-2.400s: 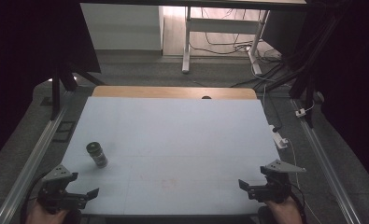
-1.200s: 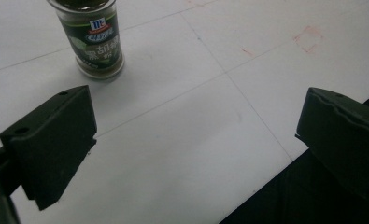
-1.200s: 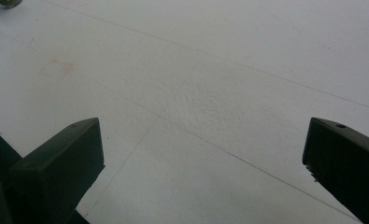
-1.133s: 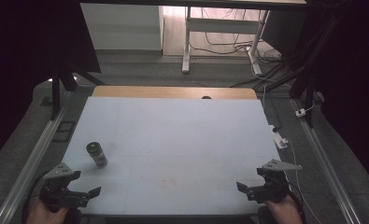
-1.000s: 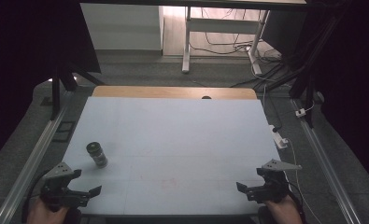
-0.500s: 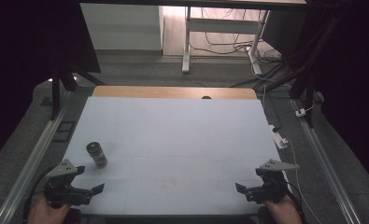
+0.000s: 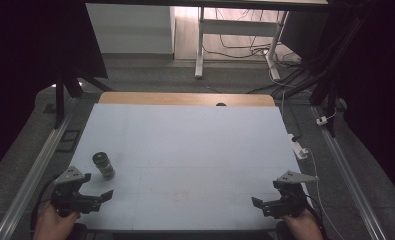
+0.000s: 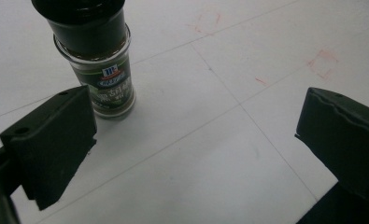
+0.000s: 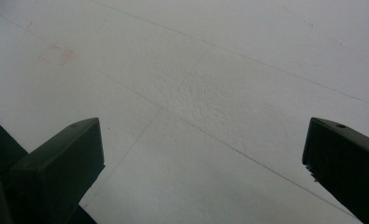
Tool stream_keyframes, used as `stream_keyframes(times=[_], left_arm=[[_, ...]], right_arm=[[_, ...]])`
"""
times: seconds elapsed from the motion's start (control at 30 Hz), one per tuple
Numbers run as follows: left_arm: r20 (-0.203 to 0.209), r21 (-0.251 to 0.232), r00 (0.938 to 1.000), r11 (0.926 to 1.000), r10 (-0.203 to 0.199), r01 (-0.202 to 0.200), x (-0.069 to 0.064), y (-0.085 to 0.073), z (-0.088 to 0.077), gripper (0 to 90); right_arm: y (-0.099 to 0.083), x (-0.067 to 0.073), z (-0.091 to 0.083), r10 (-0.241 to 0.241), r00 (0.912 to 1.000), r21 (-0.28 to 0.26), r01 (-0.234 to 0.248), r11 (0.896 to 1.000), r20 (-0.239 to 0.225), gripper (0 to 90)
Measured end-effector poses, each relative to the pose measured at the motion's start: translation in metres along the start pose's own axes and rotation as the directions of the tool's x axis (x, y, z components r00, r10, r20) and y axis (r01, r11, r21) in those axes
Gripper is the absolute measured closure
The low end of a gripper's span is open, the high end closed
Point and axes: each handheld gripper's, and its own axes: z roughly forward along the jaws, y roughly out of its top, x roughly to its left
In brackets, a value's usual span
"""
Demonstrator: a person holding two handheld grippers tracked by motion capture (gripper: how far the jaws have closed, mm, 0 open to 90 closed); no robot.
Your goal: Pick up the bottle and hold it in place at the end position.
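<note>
- Spice jar (image 7: 103, 164) stands upright near the worktop's (image 7: 195, 145) left front, capped, free of contact.
- Left tongs (image 7: 87, 196) sit released just beside it, jaws spread, apparently lined up for a grasp.
- Right tongs (image 7: 266, 205) rest released at the right front, well apart.

1. a small spice jar (image 7: 103, 165) (image 8: 94, 58) stands upright on the white table top, near its front-left corner.
2. it has clear glass sides, a dark, wide cap and dark contents.
3. a dark green label with a red and blue logo faces the left gripper view; the smaller print is unreadable.
</note>
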Motion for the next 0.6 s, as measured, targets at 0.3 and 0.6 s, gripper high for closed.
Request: stream_keyframes(times=[0.3,0.6], left_arm=[[-0.049,-0.005,0.9987,0.9999,0.013,-0.013,0.008,0.004,0.01,0.0],[-0.052,0.01,0.9985,0.9998,-0.016,0.016,0.018,0.015,0.023,0.0]], right_arm=[[0.0,0.0,0.001,-0.003,1.0,0.008,0.003,1.0,-0.001,0.0],[0.0,0.0,0.001,-0.004,1.0,0.015,0.004,1.0,-0.002,0.0]])
